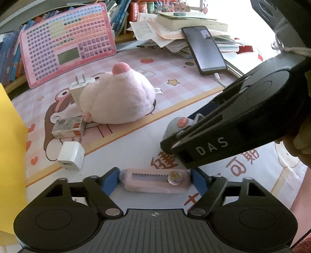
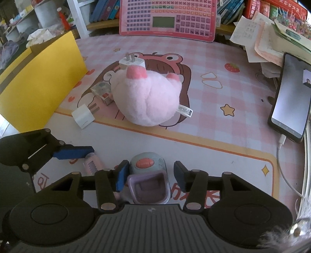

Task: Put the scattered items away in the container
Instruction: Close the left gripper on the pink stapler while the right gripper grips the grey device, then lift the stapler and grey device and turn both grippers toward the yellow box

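Note:
My left gripper (image 1: 155, 180) is open around a pink utility knife (image 1: 155, 181) lying crosswise on the mat between its blue pads; the pads stand at its two ends. My right gripper (image 2: 149, 175) is open around a small grey-blue toy (image 2: 148, 175) with an orange button and a purple opening; it also shows in the left wrist view (image 1: 177, 125). A pink plush (image 2: 147, 99) lies mid-mat. Beside it are a white charger (image 2: 83, 115), a second white plug (image 2: 132, 62) and a small silver box (image 2: 102, 91). The yellow container (image 2: 38, 81) stands at the left.
A pink keyboard toy (image 2: 168, 17) leans at the back. A phone (image 2: 289, 95) on a cable lies at the right against a pile of papers (image 2: 258, 42). Books line the back shelf.

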A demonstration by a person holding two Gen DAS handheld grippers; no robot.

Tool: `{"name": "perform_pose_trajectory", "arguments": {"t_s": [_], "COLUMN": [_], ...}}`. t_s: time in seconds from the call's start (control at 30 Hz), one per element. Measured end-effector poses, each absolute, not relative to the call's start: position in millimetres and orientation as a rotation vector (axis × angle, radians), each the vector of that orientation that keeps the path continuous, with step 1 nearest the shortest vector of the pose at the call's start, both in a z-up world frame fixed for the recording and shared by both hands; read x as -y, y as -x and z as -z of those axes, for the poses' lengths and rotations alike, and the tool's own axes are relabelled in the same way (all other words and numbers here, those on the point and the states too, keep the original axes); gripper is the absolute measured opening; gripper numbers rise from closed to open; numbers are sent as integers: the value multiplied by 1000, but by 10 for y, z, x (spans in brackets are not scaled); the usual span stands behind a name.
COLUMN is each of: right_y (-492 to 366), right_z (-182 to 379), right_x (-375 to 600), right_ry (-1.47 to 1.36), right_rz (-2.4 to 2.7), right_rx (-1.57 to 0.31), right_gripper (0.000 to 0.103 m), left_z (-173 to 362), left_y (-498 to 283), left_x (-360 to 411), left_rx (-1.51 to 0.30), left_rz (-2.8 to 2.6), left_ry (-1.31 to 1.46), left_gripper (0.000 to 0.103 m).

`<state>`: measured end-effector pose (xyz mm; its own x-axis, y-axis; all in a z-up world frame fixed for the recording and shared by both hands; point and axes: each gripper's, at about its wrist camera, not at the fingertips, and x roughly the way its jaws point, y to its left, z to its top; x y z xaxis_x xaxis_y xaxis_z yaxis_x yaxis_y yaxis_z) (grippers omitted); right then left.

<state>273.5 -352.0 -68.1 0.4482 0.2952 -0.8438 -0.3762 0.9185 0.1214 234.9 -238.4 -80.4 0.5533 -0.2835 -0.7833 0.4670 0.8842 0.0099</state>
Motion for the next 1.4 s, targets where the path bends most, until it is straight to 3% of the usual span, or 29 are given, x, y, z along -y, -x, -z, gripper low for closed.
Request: {"name": "perform_pose_trajectory", "arguments": {"t_s": [0.2, 0.93, 1.0, 1.13, 1.4], "right_y": [-2724, -2675, -2666, -2643, -2636], "right_z": [680, 653, 656, 701, 739], "right_x": [3527, 3427, 3419, 3370, 3360], "right_ry": [73, 156, 157, 194, 223], "right_rz": [-425, -424, -431, -453, -437], "right_rx": [-1032, -1019, -1026, -1031, -1031], "right_gripper": [41, 41, 51, 52, 41], "left_z": [785, 513, 485, 463, 425], "left_y": [-2358, -2138, -2113, -2077, -2003], "left_x": [2346, 1963, 1943, 1892, 1807], "left_rx": [-888, -888, -886, -893, -898], "left_rz": [444, 367, 364, 350, 326], "left_ry": [-215, -141, -131, -105, -87], "left_gripper": [78, 78, 78, 78, 78]}}
